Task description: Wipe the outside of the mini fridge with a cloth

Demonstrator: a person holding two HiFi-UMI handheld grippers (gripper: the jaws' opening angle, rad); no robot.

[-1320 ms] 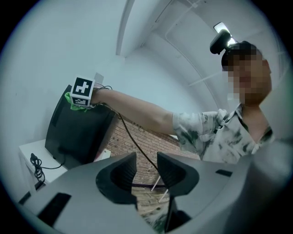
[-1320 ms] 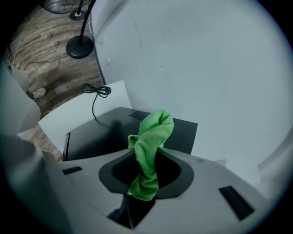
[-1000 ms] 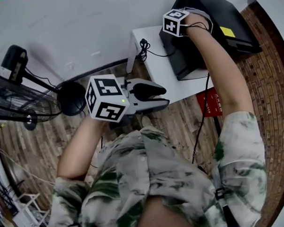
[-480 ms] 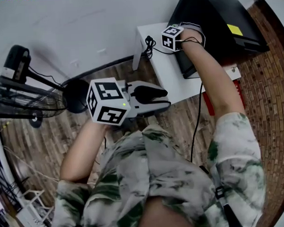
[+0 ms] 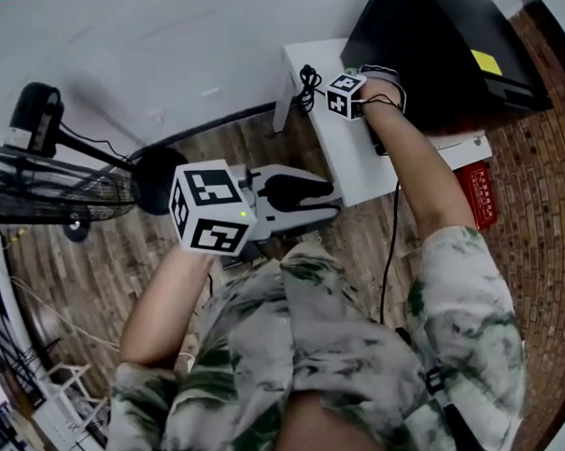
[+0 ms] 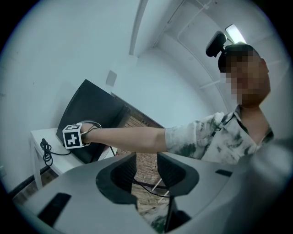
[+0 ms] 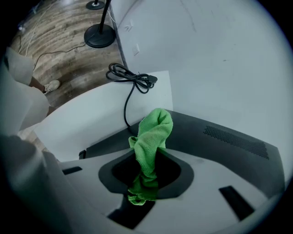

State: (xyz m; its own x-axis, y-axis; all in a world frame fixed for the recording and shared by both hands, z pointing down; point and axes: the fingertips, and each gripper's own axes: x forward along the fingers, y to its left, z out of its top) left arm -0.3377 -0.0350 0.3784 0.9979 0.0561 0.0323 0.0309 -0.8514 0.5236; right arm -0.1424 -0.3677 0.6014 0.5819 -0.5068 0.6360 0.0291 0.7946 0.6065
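White table (image 5: 347, 161) at 1 o'clock carries black fridge (image 5: 434, 45); right tool (image 7: 147, 170) clamps green cloth (image 7: 154, 130), left tool (image 6: 146, 168) slightly parted, empty.

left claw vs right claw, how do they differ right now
The left claw is open with nothing between its jaws; the right claw is shut on a green cloth. The left claw hangs over the wooden floor, near the person; the right claw is stretched out to the black mini fridge on the white table. Both carry a marker cube.
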